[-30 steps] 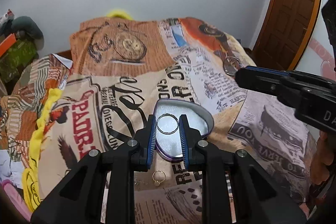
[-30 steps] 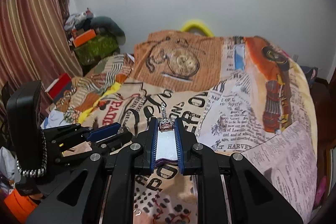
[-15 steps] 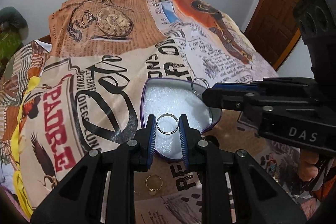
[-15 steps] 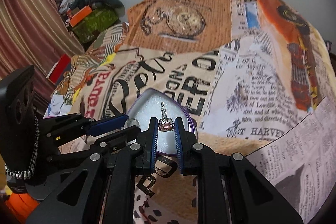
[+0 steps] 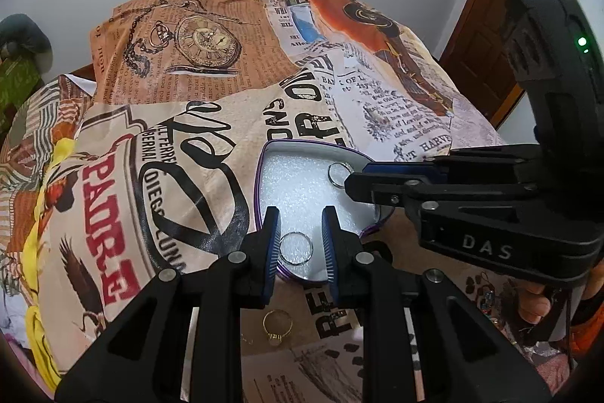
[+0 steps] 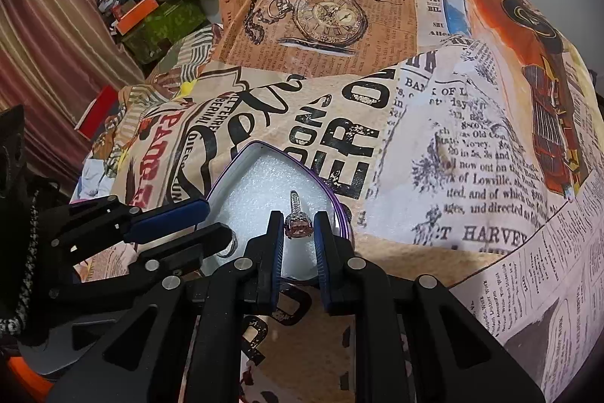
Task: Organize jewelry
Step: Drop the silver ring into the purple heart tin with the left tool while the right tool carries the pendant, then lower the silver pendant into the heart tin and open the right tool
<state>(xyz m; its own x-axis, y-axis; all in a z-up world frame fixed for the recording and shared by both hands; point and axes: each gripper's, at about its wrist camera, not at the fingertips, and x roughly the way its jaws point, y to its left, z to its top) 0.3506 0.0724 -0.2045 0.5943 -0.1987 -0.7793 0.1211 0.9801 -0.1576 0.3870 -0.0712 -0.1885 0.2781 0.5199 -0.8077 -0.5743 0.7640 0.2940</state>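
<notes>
Right gripper (image 5: 349, 182) crowds the tray (image 5: 302, 148) from the right; left rim open.

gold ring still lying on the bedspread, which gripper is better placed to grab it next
Left. The gold ring lies just below the left gripper, whose plain ring already sits over the foam. The right gripper is farther off.

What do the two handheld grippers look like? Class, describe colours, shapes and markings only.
Both the left gripper and the right gripper are matte black plastic with angular linkage arms and silver pivot bolts. Their slim fingers carry ribbed blue pads. The right one's body shows white "DAS" lettering and a green light.
</notes>
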